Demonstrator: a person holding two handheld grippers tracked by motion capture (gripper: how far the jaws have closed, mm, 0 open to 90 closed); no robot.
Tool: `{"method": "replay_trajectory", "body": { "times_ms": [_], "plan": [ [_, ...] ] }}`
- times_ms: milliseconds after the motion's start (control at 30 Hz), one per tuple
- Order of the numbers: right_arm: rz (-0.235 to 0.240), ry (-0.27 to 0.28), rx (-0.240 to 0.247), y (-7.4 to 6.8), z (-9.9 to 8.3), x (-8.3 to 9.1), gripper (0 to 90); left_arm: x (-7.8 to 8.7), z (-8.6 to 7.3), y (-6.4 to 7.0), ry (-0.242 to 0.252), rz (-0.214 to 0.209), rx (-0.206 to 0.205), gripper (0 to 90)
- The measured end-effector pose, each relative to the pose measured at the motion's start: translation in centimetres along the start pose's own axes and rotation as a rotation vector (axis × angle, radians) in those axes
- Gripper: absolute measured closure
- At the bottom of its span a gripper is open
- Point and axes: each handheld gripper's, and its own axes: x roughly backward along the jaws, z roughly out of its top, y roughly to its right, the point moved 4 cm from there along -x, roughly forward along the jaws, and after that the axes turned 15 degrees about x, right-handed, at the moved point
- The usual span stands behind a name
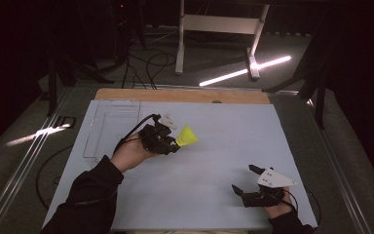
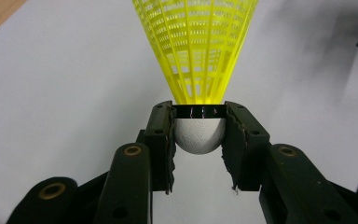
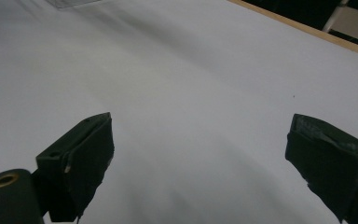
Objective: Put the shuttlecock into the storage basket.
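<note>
A yellow shuttlecock [image 1: 187, 136] with a white rounded cork [image 2: 199, 134] is held above the white table sheet [image 1: 214, 146]. My left gripper [image 1: 174, 145] is shut on the cork, with the yellow skirt [image 2: 196, 46] fanning out away from the jaws. In the left gripper view both pads press the cork's sides. My right gripper [image 1: 243, 179] rests low near the table's front right corner, jaws wide apart and nothing between them. In the right gripper view its fingertips [image 3: 88, 149] stand far apart over bare white sheet.
A clear plastic tray [image 1: 111, 127] lies at the sheet's back left. A wooden strip [image 1: 180, 95] runs along the table's far edge. Beyond it stand a white table frame [image 1: 219, 29] and cables on a dark floor.
</note>
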Motion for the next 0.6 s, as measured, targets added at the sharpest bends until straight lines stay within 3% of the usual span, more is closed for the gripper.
{"method": "replay_trajectory", "body": {
  "times_ms": [433, 467, 600],
  "plan": [
    [0.003, -0.003, 0.000, 0.0, 0.0, -0.1, 7.9, 3.5, -1.1, -2.5, 0.036, 0.060, 0.071, 66.1],
    [0.002, -0.003, 0.000, 0.0, 0.0, -0.1, 7.9, 4.2, -1.3, -3.1, 0.047, 0.083, 0.088, 66.1],
    [0.003, -0.004, -0.001, 0.0, 0.0, -0.1, 7.9, 5.6, -1.9, -4.0, 0.063, 0.103, 0.123, 66.1]
  ]
}}
